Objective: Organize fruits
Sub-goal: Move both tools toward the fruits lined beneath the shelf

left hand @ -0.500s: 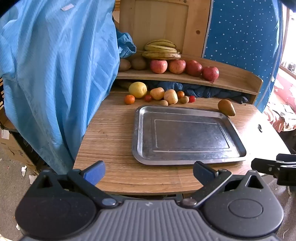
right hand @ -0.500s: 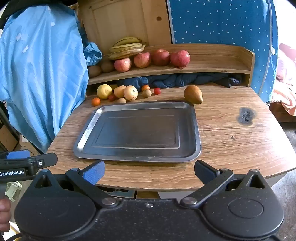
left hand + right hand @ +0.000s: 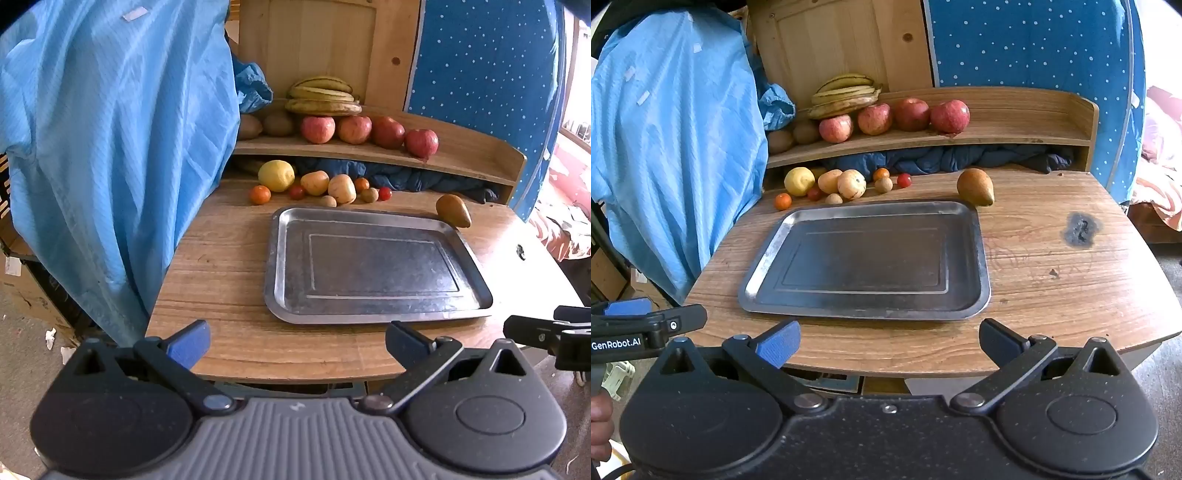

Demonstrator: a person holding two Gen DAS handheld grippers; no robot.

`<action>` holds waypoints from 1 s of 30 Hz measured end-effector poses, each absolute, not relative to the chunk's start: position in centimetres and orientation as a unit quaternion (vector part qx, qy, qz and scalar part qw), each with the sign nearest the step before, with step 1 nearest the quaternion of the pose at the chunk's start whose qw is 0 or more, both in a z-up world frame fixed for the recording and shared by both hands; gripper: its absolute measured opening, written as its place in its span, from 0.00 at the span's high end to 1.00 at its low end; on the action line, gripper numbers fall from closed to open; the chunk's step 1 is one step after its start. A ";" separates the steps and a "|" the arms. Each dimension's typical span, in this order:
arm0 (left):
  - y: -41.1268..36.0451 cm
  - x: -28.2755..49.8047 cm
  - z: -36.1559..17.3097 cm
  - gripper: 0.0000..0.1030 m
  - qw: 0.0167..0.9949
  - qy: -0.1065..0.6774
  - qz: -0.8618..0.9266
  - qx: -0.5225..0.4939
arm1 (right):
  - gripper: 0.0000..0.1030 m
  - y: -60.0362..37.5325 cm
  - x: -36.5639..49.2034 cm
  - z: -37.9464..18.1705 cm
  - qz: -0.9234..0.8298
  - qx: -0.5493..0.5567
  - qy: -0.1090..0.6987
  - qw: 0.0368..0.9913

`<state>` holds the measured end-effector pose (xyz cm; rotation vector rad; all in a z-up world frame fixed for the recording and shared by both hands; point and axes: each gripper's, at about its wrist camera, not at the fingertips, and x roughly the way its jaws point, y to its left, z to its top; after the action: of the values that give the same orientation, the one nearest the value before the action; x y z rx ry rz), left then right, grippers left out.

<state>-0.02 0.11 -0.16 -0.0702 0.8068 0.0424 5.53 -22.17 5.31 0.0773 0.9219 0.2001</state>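
An empty metal tray (image 3: 284, 258) (image 3: 980, 258) lies on the wooden table. Behind it sit a yellow lemon (image 3: 276, 175) (image 3: 799, 181), small pears, tomatoes and other small fruits. A brown pear (image 3: 453, 210) (image 3: 975, 186) lies at the tray's far right corner. Red apples (image 3: 352, 129) (image 3: 892, 118) and bananas (image 3: 323, 96) (image 3: 846, 96) rest on the shelf. My left gripper (image 3: 297, 341) and right gripper (image 3: 888, 341) are both open and empty, held over the table's near edge in front of the tray.
A blue garment (image 3: 110, 147) (image 3: 672, 155) hangs at the table's left side. A dark blue cloth (image 3: 942, 158) is bunched under the shelf. A burn mark (image 3: 1080, 229) is on the table's right part. A dotted blue panel (image 3: 1034, 44) stands behind.
Both grippers have drifted very slightly; the fruits and tray have not moved.
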 end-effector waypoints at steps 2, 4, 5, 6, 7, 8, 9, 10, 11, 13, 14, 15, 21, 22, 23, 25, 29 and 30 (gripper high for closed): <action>0.0 -0.1 -0.1 0.00 0.918 0.394 0.022 -0.033 | 0.00 -22.2 5.4 5.5 0.096 0.036 0.445 0.889; 0.0 -0.1 -0.2 0.00 0.918 0.395 0.022 -0.033 | 0.00 -22.1 5.5 5.3 0.095 0.034 0.447 0.889; 0.1 0.0 -0.2 0.00 0.917 0.397 0.023 -0.033 | 0.00 -22.0 5.6 5.2 0.094 0.033 0.448 0.889; 0.1 0.1 -0.3 0.00 0.917 0.398 0.023 -0.032 | 0.00 -22.0 5.6 5.1 0.093 0.032 0.449 0.888; 0.1 0.1 -0.3 0.00 0.916 0.399 0.023 -0.031 | 0.00 -21.9 5.6 5.1 0.092 0.031 0.450 0.888; 0.1 0.2 -0.3 0.00 0.916 0.400 0.023 -0.031 | 0.00 -21.9 5.7 5.1 0.090 0.030 0.451 0.888; 0.1 0.2 -0.3 0.00 0.916 0.400 0.024 -0.030 | 0.00 -21.9 5.8 5.1 0.090 0.029 0.451 0.887; 0.1 0.2 -0.4 0.00 0.916 0.401 0.024 -0.029 | 0.00 -21.9 5.8 5.1 0.089 0.029 0.451 0.887; 0.1 0.3 -0.4 0.00 0.915 0.401 0.024 -0.029 | 0.00 -21.8 5.8 5.1 0.089 0.029 0.452 0.887; 0.0 0.4 -0.5 0.00 0.915 0.403 0.025 -0.027 | 0.00 -21.9 5.8 5.1 0.089 0.030 0.452 0.887; 0.0 0.4 -0.5 0.00 0.914 0.403 0.025 -0.027 | 0.00 -21.8 5.8 5.1 0.089 0.030 0.452 0.887; -0.1 0.4 -0.6 0.00 0.914 0.404 0.024 -0.026 | 0.00 -21.8 5.7 5.1 0.089 0.030 0.451 0.887; -0.2 0.7 -0.8 0.00 0.911 0.411 0.021 -0.023 | 0.00 -21.9 5.7 5.0 0.084 0.032 0.453 0.887; -0.2 0.7 -0.8 0.00 0.911 0.411 0.021 -0.023 | 0.00 -21.9 5.7 5.0 0.083 0.032 0.454 0.887; -0.3 0.7 -0.9 0.00 0.910 0.412 0.020 -0.023 | 0.00 -21.8 5.8 5.0 0.082 0.032 0.454 0.887; -0.4 0.9 -1.1 0.00 0.909 0.416 0.022 -0.022 | 0.00 -21.9 5.7 4.9 0.082 0.030 0.455 0.886; -0.9 1.4 -1.6 0.00 0.905 0.424 0.026 -0.021 | 0.00 -21.9 5.7 4.5 0.078 0.021 0.467 0.881; -1.0 1.6 -1.7 0.00 0.904 0.427 0.029 -0.021 | 0.01 -22.0 5.8 4.4 0.076 0.018 0.470 0.879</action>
<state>1.57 -0.97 -1.71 -0.0430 0.8825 0.0603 5.83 -21.99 4.41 0.0374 0.9791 0.1594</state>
